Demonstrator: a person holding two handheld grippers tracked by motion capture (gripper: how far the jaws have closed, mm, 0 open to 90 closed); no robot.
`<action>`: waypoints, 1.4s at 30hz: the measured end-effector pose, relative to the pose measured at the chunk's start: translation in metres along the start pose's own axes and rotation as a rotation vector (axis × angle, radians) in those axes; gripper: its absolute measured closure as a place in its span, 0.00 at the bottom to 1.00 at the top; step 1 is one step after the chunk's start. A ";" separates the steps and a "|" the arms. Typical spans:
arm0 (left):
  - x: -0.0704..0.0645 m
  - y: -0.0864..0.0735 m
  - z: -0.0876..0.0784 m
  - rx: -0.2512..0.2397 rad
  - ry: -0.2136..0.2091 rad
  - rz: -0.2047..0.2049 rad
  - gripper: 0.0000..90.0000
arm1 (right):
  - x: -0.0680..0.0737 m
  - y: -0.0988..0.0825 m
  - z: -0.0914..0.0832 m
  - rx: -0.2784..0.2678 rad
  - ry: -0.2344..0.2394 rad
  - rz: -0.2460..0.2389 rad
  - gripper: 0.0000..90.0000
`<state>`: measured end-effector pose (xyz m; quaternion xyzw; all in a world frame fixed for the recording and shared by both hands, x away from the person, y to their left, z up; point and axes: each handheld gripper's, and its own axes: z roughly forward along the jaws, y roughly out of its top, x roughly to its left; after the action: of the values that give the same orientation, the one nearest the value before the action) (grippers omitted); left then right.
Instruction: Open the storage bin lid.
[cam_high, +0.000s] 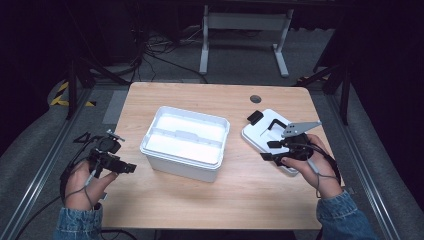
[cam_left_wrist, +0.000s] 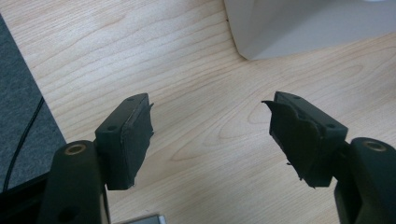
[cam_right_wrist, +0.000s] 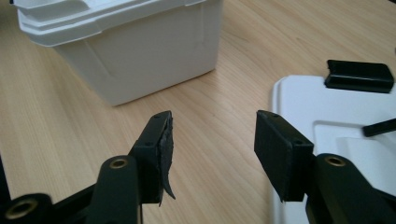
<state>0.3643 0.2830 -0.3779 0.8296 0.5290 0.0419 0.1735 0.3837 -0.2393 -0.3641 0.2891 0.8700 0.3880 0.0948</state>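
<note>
A white open box (cam_high: 185, 142) stands in the middle of the wooden table (cam_high: 210, 200). Its white lid (cam_high: 260, 135) lies flat at the right, with a black latch (cam_high: 255, 117) at its far corner. My right gripper (cam_high: 268, 150) hovers over the lid's near left edge, pointing towards the box. In the right gripper view my right gripper (cam_right_wrist: 212, 135) is open with nothing between its pads, the box (cam_right_wrist: 140, 60) ahead and the lid (cam_right_wrist: 317, 107) with its latch (cam_right_wrist: 358, 74) at the right. My left gripper (cam_high: 129, 168) is left of the box. It is open and empty (cam_left_wrist: 210, 121), above bare wood near a box corner (cam_left_wrist: 299, 28).
A round cable hole (cam_high: 255, 98) sits in the table's far right part. The table's left edge and dark floor (cam_left_wrist: 18, 93) lie close beside my left gripper. Beyond the table stand a white desk frame (cam_high: 245, 35) and loose floor cables (cam_high: 150, 55).
</note>
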 end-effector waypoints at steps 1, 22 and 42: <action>0.000 0.000 0.000 0.004 -0.001 0.001 0.34 | 0.000 0.000 0.000 0.000 0.000 0.000 0.53; -0.003 0.003 0.002 0.009 -0.001 0.014 0.34 | 0.033 -0.036 0.047 0.078 0.049 -0.029 0.50; -0.003 0.004 0.004 0.007 -0.005 0.013 0.33 | 0.040 -0.068 0.087 0.035 -0.013 -0.022 0.52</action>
<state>0.3674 0.2778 -0.3796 0.8337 0.5234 0.0391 0.1717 0.3563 -0.1986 -0.4706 0.2839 0.8792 0.3695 0.0996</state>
